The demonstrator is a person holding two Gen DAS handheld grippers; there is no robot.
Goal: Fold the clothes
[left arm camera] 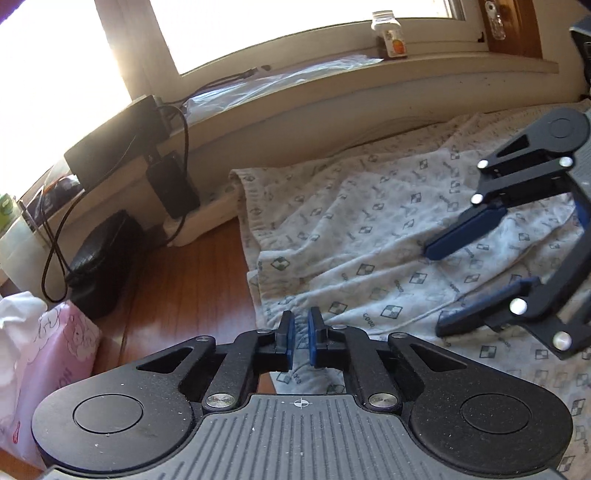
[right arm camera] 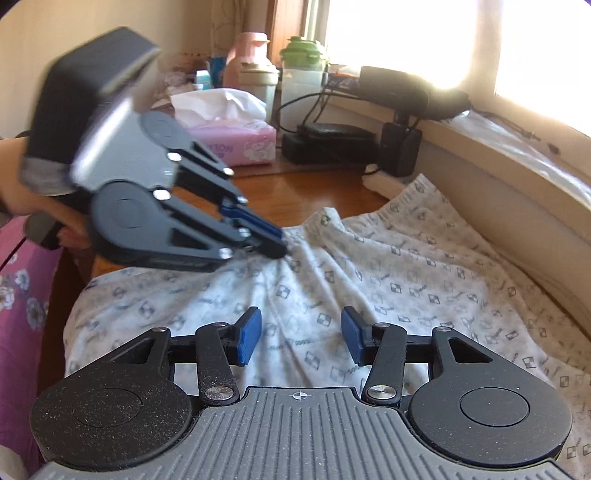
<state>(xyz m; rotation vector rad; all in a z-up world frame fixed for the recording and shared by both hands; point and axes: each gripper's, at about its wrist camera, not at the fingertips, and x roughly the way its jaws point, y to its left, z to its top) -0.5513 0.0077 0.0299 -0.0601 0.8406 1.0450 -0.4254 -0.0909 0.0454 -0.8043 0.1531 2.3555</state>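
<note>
A white garment [left arm camera: 351,229] printed with small checkered squares lies spread over the wooden table [left arm camera: 192,280]. Seen from the right wrist, the garment [right arm camera: 424,280] rises in a small peak where my left gripper [right arm camera: 279,242] is shut on a pinch of its cloth near the gathered edge. In the left wrist view, the left gripper [left arm camera: 300,332] has its blue pads almost together, with cloth between them. My right gripper [right arm camera: 301,336] stands open just above the middle of the garment, nothing between its pads. The right gripper [left arm camera: 435,291] also shows at the right of the left wrist view.
A pink tissue box [right arm camera: 240,140] stands at the table's far left. Black adapters [right arm camera: 400,147], cables and a white power strip [left arm camera: 199,225] sit by the wall. Jars [right arm camera: 299,81] and a bottle [left arm camera: 391,33] stand along the windowsill. A person's floral purple clothing [right arm camera: 18,295] is at the left.
</note>
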